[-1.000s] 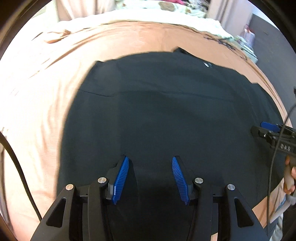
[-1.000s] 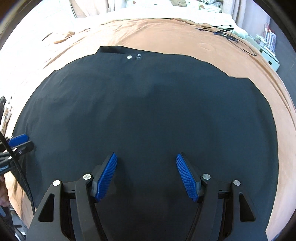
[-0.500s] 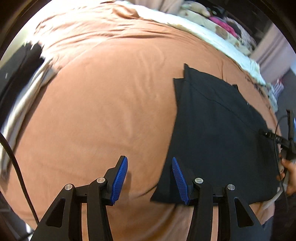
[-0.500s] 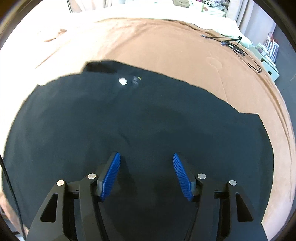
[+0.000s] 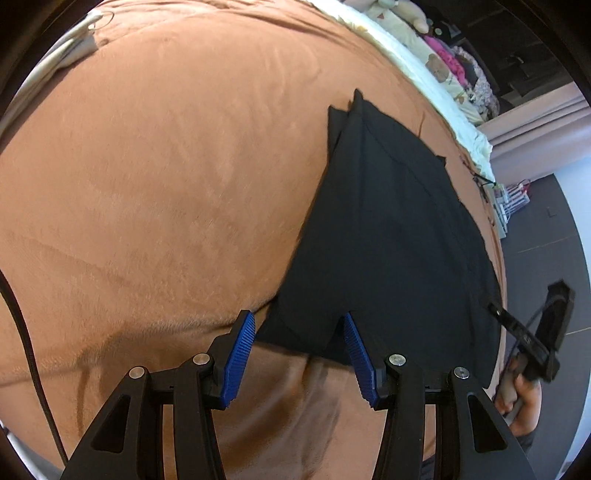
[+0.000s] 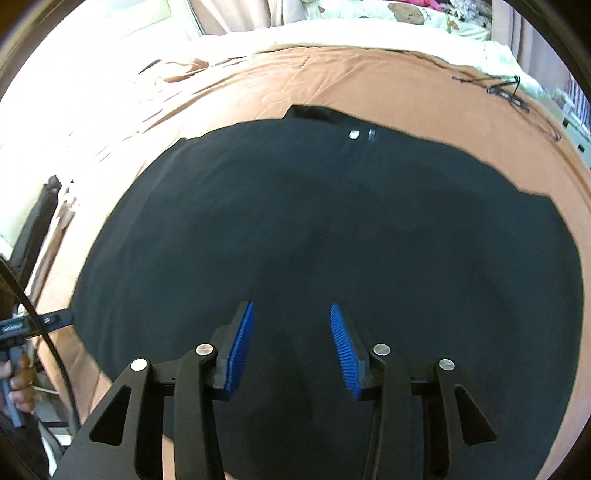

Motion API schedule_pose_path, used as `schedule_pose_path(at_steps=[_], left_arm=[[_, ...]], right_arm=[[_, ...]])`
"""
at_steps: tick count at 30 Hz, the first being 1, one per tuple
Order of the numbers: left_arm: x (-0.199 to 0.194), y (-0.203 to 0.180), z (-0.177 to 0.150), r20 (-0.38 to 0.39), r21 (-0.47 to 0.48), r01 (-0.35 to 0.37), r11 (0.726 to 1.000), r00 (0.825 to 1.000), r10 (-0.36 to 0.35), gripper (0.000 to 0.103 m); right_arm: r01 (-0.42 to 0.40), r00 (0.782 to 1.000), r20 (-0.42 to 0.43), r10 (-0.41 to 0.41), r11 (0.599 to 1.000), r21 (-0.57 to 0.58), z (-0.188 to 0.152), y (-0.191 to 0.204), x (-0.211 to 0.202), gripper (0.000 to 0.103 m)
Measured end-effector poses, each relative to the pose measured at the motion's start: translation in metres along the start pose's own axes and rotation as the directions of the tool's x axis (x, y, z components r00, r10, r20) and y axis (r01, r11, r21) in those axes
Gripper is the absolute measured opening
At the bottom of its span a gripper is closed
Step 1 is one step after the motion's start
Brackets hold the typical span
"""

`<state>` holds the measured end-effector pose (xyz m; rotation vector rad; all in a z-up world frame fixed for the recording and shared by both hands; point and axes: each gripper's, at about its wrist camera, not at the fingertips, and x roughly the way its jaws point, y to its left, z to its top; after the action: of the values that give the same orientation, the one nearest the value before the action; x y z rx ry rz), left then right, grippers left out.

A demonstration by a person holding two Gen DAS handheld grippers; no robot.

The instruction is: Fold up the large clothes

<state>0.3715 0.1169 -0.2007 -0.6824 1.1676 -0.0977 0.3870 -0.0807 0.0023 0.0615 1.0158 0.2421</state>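
- Where the bed [image 5: 155,177] fills both views, a rust-brown cover lies over it, smooth in the middle, with soft creases toward the near edge.
- A cream quilt [image 6: 369,33] runs along the far edge, with printed bedding and curtains behind it.
- A thin black cable [image 6: 506,88] lies on the cover near the far right corner.
- Grey floor [image 5: 535,229] shows past the bed's right side in the left wrist view.
- The black garment [image 6: 332,236] lies flat on the cover, toward the near edge; two small metal fasteners [image 6: 362,134] sit close to its far hem.
- The left claw [image 5: 297,325] is half spread above the garment's near left corner; the cloth corner shows between the blue pads [image 5: 240,354], but they do not press on it.
- The right claw [image 6: 291,321] hangs over the garment's near middle, its jaws closing, with only flat cloth beneath and nothing pinched.
- A hand [image 5: 524,395] grips the right claw's handle at the left view's lower right; the other hand [image 6: 20,384] shows at the right view's left edge.
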Motion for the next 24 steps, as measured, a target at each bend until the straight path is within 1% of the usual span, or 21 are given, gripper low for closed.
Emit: schedule_pose_path(at_steps=[2,3,7,8,9,12,14,15,16,17,18,19,21,23,24], left_arm=[[0.006,0.008,-0.002,-0.033,-0.045,0.055,0.997,0.998,-0.056,0.052],[0.009,0.01,-0.002,-0.035,-0.056,0.066,0.996,0.997,-0.068,0.052],[0.014,0.017,0.001,-0.003,-0.099,0.127,0.987,0.992,-0.128,0.052],[0.014,0.018,0.002,0.007,-0.109,0.144,0.984,0.99,-0.144,0.052],[0.016,0.017,0.004,0.01,-0.11,0.152,0.982,0.988,-0.152,0.052],[0.02,0.016,0.006,0.012,-0.111,0.169,0.979,0.986,-0.169,0.052],[0.021,0.017,0.005,0.018,-0.114,0.177,0.978,0.984,-0.176,0.05],[0.019,0.018,0.004,0.022,-0.112,0.179,0.977,0.984,-0.178,0.047],[0.018,0.018,0.003,0.027,-0.108,0.182,0.977,0.983,-0.18,0.04],[0.017,0.018,0.002,0.029,-0.106,0.186,0.977,0.982,-0.184,0.036],[0.016,0.018,0.001,0.031,-0.106,0.197,0.975,0.98,-0.195,0.029],[0.014,0.017,0.0,0.037,-0.105,0.206,0.973,0.979,-0.203,0.024],[0.012,0.014,0.0,0.047,-0.097,0.211,0.973,0.977,-0.208,0.019],[0.007,0.007,0.002,0.059,-0.086,0.216,0.973,0.976,-0.211,0.017],[0.003,0.002,0.003,0.067,-0.076,0.221,0.972,0.974,-0.216,0.016]], right_arm=[[-0.017,1.0,-0.002,0.017,1.0,0.011,-0.011,0.001,0.0,0.04],[-0.026,1.0,-0.004,0.026,1.0,0.017,-0.017,0.003,0.0,0.04],[-0.059,0.998,-0.007,0.059,0.997,0.047,-0.034,0.0,0.003,0.04],[-0.065,0.998,-0.006,0.065,0.996,0.055,-0.037,-0.006,-0.002,0.036],[-0.073,0.997,-0.003,0.073,0.995,0.065,-0.04,-0.005,-0.005,0.03],[-0.094,0.995,0.025,0.092,0.992,0.086,-0.05,0.0,-0.01,0.025],[-0.101,0.994,0.04,0.097,0.991,0.089,-0.057,-0.005,-0.023,0.023],[-0.103,0.994,0.046,0.099,0.99,0.091,-0.062,-0.004,-0.028,0.023],[-0.106,0.993,0.052,0.102,0.99,0.093,-0.067,-0.001,-0.032,0.023],[-0.108,0.993,0.057,0.103,0.99,0.092,-0.071,0.002,-0.035,0.023],[-0.104,0.993,0.059,0.099,0.99,0.09,-0.075,0.005,-0.036,0.023],[-0.098,0.994,0.061,0.092,0.991,0.088,-0.078,0.008,-0.035,0.023],[-0.082,0.995,0.058,0.078,0.994,0.077,-0.084,0.012,-0.033,0.023],[-0.048,0.998,0.041,0.046,0.997,0.062,-0.088,0.011,-0.026,0.019],[-0.043,0.999,0.032,0.041,0.997,0.067,-0.087,0.008,-0.025,0.018]])
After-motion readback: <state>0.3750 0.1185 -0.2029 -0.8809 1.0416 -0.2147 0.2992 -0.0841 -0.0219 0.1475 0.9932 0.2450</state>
